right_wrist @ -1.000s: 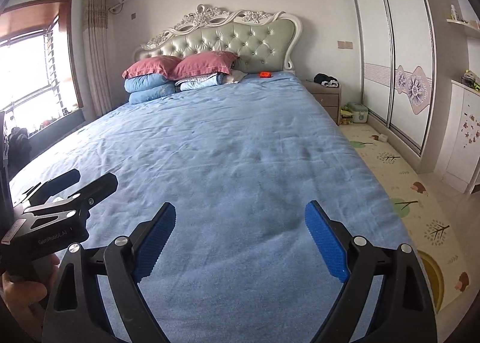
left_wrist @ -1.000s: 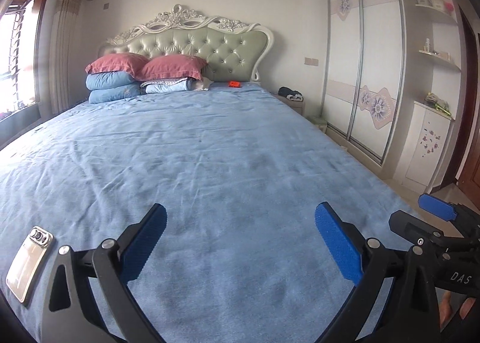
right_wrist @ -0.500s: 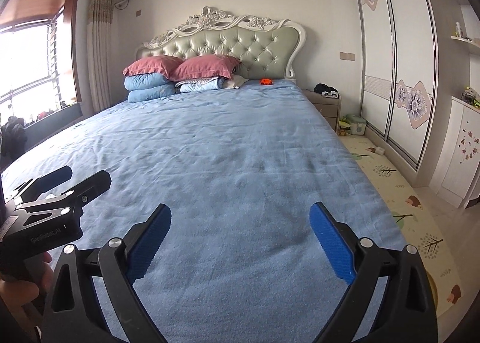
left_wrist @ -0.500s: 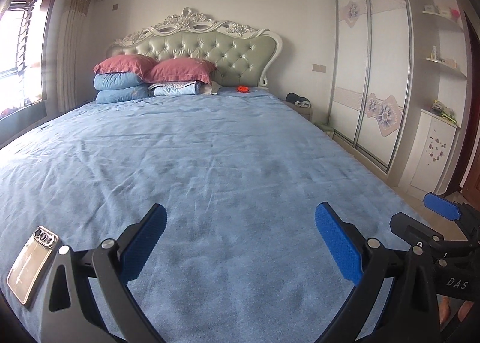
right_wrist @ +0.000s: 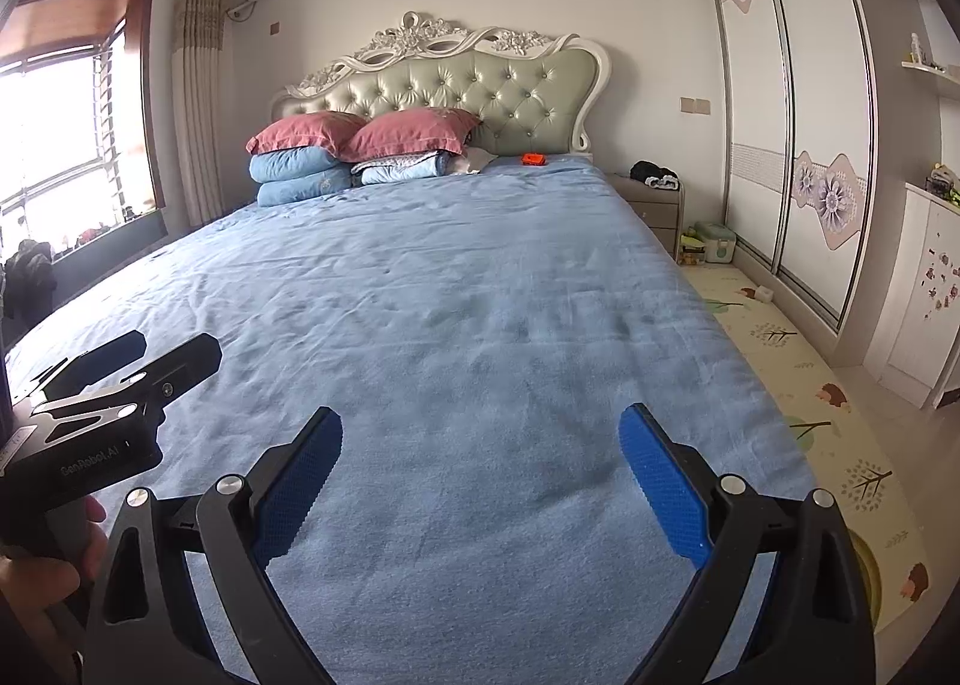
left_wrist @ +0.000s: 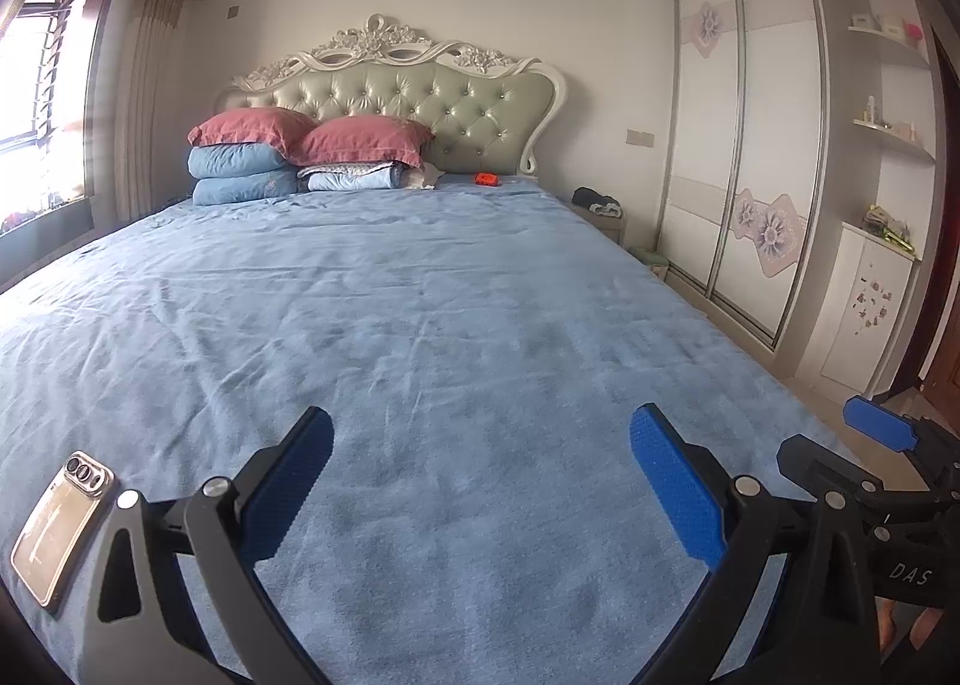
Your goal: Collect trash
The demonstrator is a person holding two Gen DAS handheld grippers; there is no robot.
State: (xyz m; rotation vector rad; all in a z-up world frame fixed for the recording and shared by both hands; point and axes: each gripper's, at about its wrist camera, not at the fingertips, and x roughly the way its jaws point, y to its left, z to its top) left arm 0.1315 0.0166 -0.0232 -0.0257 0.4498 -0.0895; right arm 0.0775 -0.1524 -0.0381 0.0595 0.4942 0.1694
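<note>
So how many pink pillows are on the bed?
2: one pink pillow tops the blue folded bedding nearer the window, the other lies beside it against the headboard. More may hide behind.

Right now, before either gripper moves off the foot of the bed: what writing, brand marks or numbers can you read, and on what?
"DAS": white letters on the body of the right gripper, seen from the left wrist view.
"GenRobot.AI": faint letters on the body of the left gripper, seen from the right wrist view.
Phone on the bedsheet: no readable marking.
Small orange item by the headboard: too small to read.
</note>
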